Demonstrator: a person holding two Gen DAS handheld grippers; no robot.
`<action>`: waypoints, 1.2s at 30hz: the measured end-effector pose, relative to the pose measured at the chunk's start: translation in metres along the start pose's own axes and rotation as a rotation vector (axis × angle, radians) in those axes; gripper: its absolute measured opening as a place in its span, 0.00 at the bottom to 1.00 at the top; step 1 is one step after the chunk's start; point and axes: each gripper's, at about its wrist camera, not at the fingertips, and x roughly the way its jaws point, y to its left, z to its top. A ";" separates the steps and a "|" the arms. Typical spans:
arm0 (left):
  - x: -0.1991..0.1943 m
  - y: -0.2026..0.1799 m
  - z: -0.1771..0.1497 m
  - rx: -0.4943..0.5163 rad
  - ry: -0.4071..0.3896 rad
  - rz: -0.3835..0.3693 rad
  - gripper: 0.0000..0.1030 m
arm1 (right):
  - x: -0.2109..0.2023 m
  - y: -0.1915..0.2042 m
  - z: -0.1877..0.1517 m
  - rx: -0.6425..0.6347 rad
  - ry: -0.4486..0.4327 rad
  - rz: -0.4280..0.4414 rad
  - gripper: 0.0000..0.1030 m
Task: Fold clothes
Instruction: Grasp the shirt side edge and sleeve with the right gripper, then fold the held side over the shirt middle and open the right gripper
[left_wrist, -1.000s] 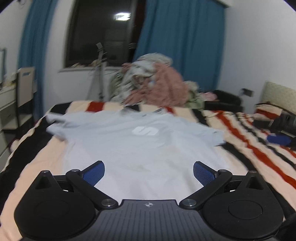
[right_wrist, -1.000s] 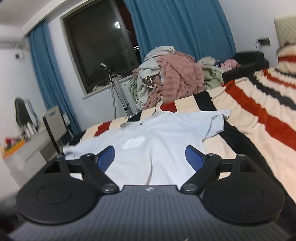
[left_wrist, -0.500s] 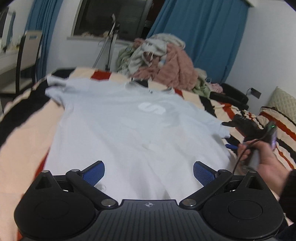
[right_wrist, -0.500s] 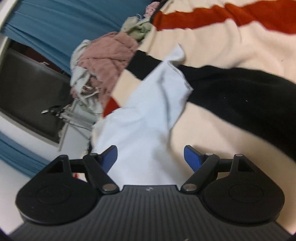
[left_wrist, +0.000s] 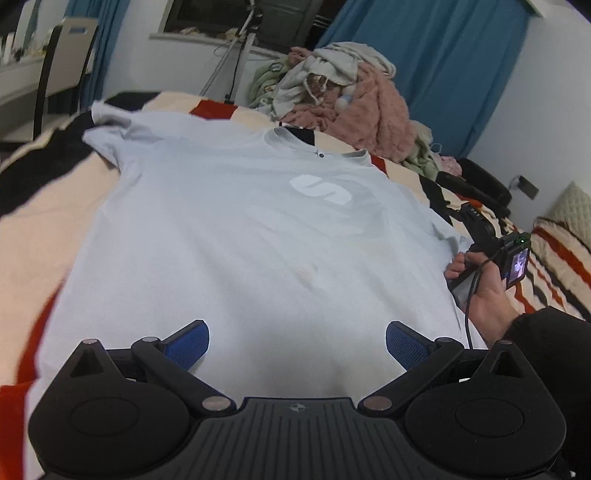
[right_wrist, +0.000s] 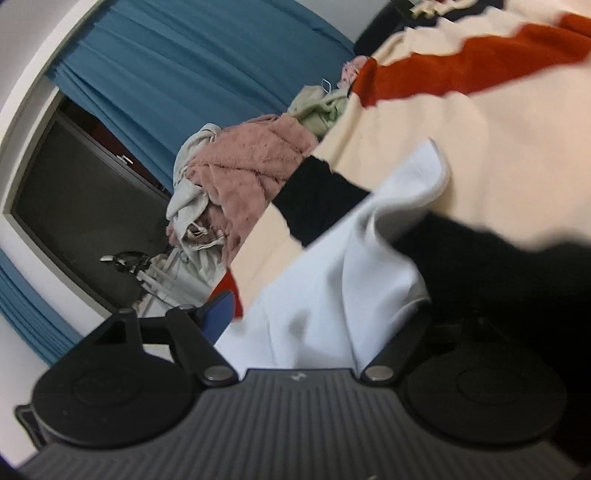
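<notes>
Now the pale blue T-shirt (left_wrist: 236, 236) lies flat, face up on the striped bed (left_wrist: 33, 221). Left tool (left_wrist: 297, 341) hovers wide open, empty, above the hem; right tool (right_wrist: 321, 306) straddles the right sleeve (right_wrist: 388, 206), spread, not gripping. Next: pinch, fold inward.

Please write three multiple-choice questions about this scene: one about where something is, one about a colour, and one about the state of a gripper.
1. Where is the pile of clothes?
A. past the T-shirt's collar
B. on the chair
C. under the T-shirt

2. What colour are the curtains?
A. red
B. blue
C. green

3. How is the left gripper?
A. shut on the T-shirt
B. shut on nothing
C. open over the T-shirt

Answers:
1 A, the pile rises beyond the collar of the T-shirt on the bed.
2 B, blue folds hang beside the window.
3 C, its blue pads stand wide apart above the hem.
</notes>
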 end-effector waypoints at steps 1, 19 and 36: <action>0.006 0.000 0.002 -0.002 0.009 -0.003 1.00 | 0.009 0.003 0.005 -0.024 0.000 -0.016 0.76; -0.054 0.014 0.020 0.008 -0.156 0.030 1.00 | -0.011 0.249 -0.004 -0.757 -0.052 -0.185 0.06; -0.050 0.099 0.050 -0.129 -0.178 0.115 1.00 | 0.048 0.343 -0.259 -1.177 0.354 -0.032 0.88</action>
